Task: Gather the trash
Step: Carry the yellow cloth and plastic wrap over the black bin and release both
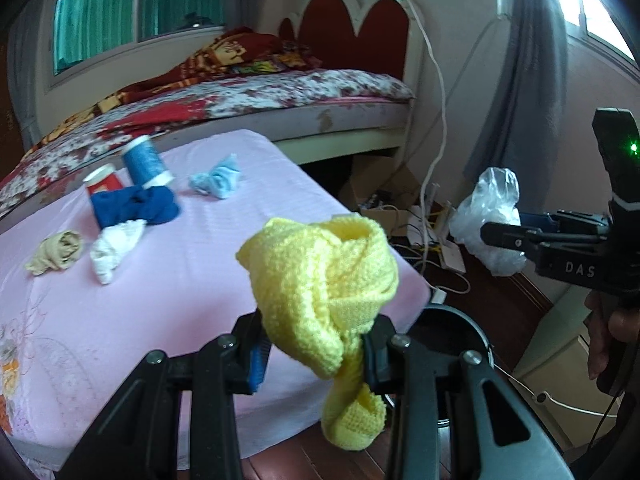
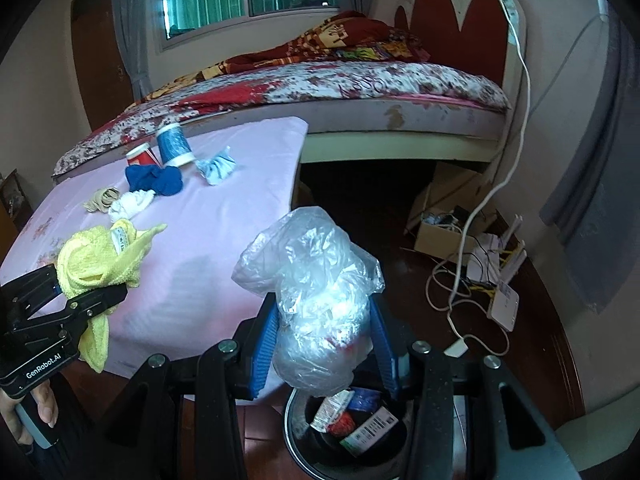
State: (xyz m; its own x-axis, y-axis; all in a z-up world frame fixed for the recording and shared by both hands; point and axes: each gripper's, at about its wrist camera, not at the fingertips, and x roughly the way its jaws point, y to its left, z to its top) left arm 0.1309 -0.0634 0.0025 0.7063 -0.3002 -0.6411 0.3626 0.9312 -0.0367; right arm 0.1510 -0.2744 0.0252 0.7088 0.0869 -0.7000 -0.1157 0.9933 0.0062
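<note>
Right claw (image 2: 324, 344) clamps plastic bag (image 2: 316, 300) over my bin (image 2: 296, 428) (already holding wrappers) | left claw (image 1: 316, 356) grips yellow cloth (image 1: 320, 280) | worktop (image 1: 160, 300): cups, wads remain.

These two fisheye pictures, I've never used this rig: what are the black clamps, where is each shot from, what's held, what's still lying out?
No robot: a person carries a hand-held two-finger clamp in each hand, with a camera looking along its fingers. In the left wrist view, the left gripper pinches a yellow knitted cloth. In the right wrist view, the right gripper holds a crumpled clear plastic bag just above a black bin with wrappers inside. On the pink mattress remain a blue cup, red cup, and dark blue, light blue, white and beige wads.
</note>
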